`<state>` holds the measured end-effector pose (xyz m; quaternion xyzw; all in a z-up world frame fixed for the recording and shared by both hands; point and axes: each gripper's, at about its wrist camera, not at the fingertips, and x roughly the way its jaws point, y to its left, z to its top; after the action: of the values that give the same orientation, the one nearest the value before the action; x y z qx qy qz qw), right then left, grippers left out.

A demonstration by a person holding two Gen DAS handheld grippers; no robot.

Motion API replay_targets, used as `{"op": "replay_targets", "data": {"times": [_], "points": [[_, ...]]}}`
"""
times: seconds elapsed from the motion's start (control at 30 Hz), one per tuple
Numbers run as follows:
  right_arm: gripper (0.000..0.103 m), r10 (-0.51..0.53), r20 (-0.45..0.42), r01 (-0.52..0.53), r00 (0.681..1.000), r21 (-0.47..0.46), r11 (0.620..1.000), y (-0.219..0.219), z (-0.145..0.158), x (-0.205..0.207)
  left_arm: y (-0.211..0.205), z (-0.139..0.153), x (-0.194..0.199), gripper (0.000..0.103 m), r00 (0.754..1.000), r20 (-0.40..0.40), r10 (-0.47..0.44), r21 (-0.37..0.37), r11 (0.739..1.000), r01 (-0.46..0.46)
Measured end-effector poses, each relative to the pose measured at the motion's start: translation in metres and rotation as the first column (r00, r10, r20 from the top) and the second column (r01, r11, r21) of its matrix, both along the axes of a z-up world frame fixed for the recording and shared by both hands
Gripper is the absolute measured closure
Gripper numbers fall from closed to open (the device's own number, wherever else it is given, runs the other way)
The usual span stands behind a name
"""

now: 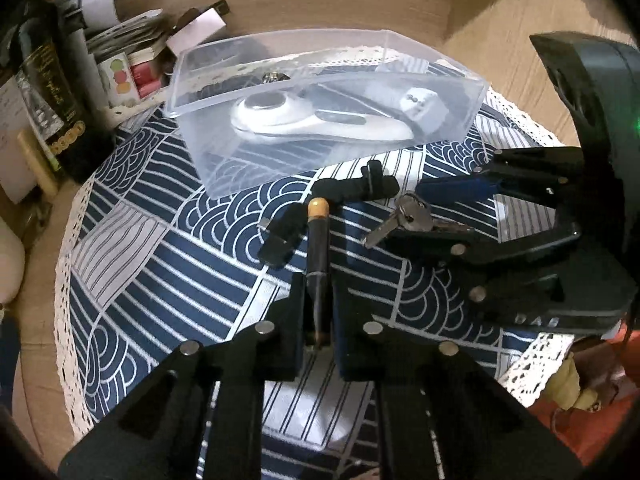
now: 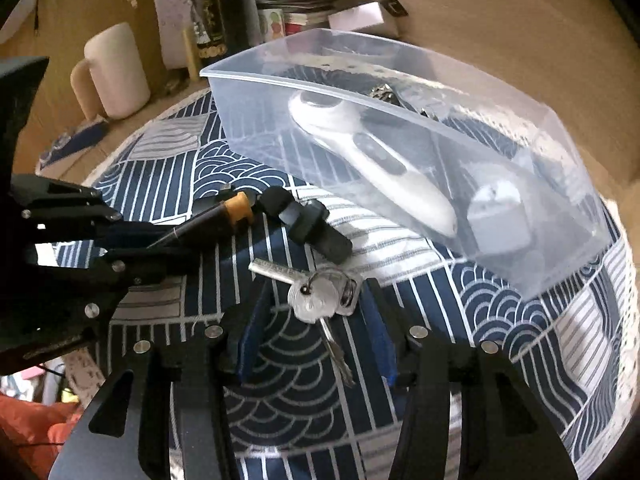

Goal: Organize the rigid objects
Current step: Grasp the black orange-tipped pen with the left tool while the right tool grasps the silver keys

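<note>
The frosted walls of the plastic bin (image 2: 440, 80) blur what lies inside: the white handheld device (image 2: 372, 160) reads fairly well, but the small metallic piece (image 1: 275, 77) at the back and the pale boxy item (image 2: 498, 216) at the near end are too hazy to name. The lower shaft of the dark tool (image 1: 318, 264) disappears between the left gripper's (image 1: 318, 320) pads, so its tip is hidden. The left gripper's body is cut off by the right wrist view's left edge, and the label on the dark bottle (image 1: 52, 92) is too blurred to read.
</note>
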<state>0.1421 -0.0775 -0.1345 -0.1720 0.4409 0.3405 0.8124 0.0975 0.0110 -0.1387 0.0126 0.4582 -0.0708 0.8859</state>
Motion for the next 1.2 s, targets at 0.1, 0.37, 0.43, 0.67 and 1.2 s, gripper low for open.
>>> {"op": "replay_targets", "data": {"times": [0.1, 0.37, 0.43, 0.67, 1.2], "points": [[0.075, -0.013, 0.001, 0.013, 1.000, 0.013, 1.000, -0.004, 0.000, 0.000, -0.005, -0.001, 0.008, 0.088, 1.000, 0.003, -0.018, 0.005, 1.000, 0.018], [0.080, -0.072, 0.015, 0.071, 0.997, 0.050, 0.996, -0.019, 0.008, -0.002, -0.003, 0.009, 0.007, 0.093, 0.998, 0.062, -0.001, 0.006, 1.000, 0.001], [0.080, -0.083, 0.032, 0.080, 0.996, 0.066, 0.995, -0.023, 0.016, -0.003, 0.001, 0.018, 0.004, 0.093, 0.996, 0.089, 0.015, -0.004, 1.000, -0.014], [0.080, -0.125, 0.124, 0.107, 0.984, 0.146, 0.984, -0.038, 0.058, -0.008, 0.010, 0.064, -0.003, 0.093, 0.974, 0.220, 0.055, -0.036, 0.998, -0.048], [0.080, -0.243, 0.321, 0.150, 0.915, 0.289, 0.946, -0.053, 0.141, 0.027, 0.027, 0.110, 0.042, 0.093, 0.941, 0.317, 0.115, -0.049, 0.993, -0.105]]}}
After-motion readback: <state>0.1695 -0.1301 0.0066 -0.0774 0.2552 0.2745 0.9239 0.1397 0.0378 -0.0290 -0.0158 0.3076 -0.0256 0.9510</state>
